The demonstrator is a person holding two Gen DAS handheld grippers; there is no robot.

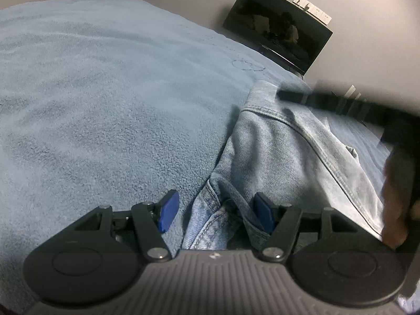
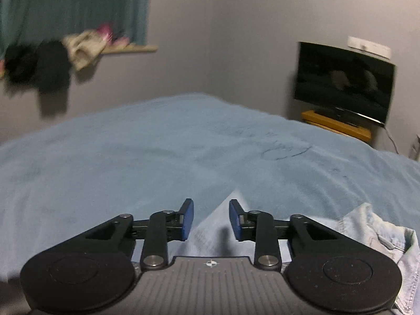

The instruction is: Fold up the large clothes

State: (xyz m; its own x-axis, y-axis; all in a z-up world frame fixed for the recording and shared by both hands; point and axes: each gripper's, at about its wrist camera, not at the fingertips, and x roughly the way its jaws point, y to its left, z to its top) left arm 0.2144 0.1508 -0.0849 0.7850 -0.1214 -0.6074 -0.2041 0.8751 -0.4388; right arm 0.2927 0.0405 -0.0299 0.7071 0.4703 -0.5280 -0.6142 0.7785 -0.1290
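A light blue denim garment [image 1: 283, 157] lies on the blue fleece blanket [image 1: 105, 92] at the right of the left wrist view. My left gripper [image 1: 215, 210] is open, with bunched denim folds lying between its blue pads [image 1: 169, 210]. The other gripper's dark arm [image 1: 341, 102] crosses above the denim, held by a hand [image 1: 396, 199]. In the right wrist view my right gripper [image 2: 211, 219] is open, with a pale denim corner [image 2: 212, 233] rising between its pads [image 2: 187, 219]. More denim [image 2: 380, 233] lies crumpled at the lower right.
A dark TV [image 2: 344, 81] stands on a yellow-orange shelf [image 2: 336, 124] against the grey wall, also in the left wrist view [image 1: 278, 26]. Clothes [image 2: 52, 60] hang from a wall shelf under a teal curtain [image 2: 76, 8]. The blanket [image 2: 157, 144] covers the whole bed.
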